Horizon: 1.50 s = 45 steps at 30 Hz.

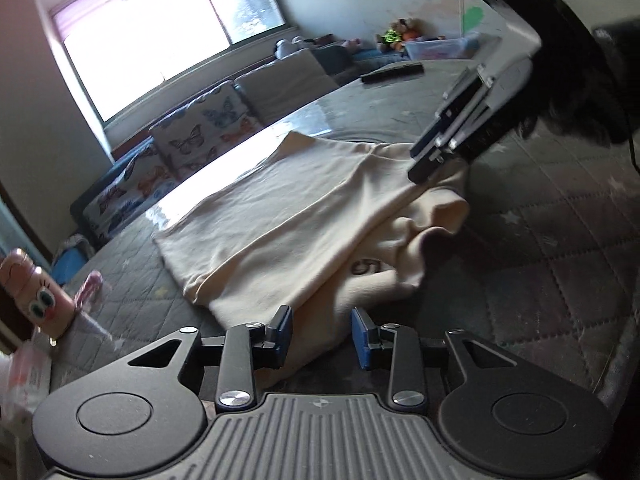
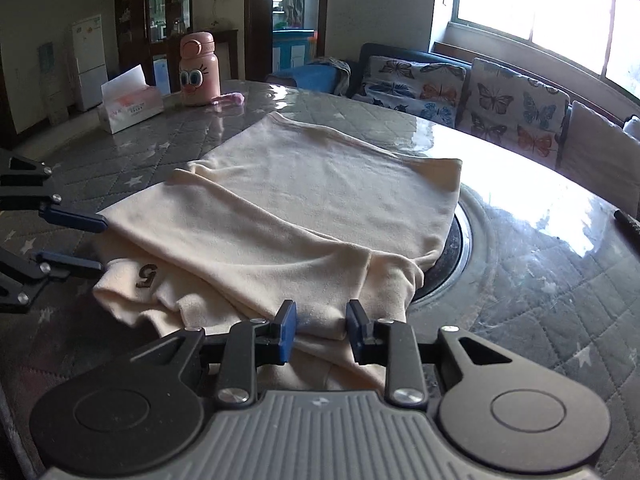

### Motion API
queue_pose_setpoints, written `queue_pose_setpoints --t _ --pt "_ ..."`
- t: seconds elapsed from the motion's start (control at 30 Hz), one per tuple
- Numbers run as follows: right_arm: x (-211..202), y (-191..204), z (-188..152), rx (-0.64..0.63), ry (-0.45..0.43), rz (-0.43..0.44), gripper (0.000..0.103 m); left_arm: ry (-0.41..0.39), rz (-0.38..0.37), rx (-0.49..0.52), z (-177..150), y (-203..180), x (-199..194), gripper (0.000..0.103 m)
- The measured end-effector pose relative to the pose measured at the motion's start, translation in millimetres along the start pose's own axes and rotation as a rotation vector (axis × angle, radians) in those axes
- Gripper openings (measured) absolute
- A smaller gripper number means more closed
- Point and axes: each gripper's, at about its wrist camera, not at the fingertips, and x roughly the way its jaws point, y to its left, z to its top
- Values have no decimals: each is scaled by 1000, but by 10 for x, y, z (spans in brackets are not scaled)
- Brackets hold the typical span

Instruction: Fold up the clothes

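Note:
A cream shirt with a dark "5" lies partly folded on the quilted grey table, one layer laid over the body. My right gripper is at its near edge. The blue pads stand apart and a bunched fold of cloth lies loose in the gap. In the left wrist view the same gripper tips down onto the shirt's far corner. My left gripper is open over the shirt's near edge, cloth below the gap. From the right wrist view its fingers straddle the left edge by the "5".
A pink bottle with cartoon eyes and a tissue box stand at the table's far left. A round inset sits in the table beside the shirt. A black remote lies at the far edge. A butterfly-cushioned sofa runs behind.

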Motion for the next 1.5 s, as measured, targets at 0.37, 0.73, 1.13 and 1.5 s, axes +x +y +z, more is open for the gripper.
queue_pose_setpoints --t 0.37,0.73,1.13,1.5 --pt "-283 68 -39 -92 -21 46 42 -74 -14 -37 147 33 93 11" --pt "-292 255 -164 -266 -41 73 65 -48 -40 -237 422 525 289 10" --pt "37 171 38 -219 -47 131 22 -53 -34 -215 324 471 192 17" --pt "53 -28 255 -62 -59 148 12 -36 24 -110 107 265 74 37"
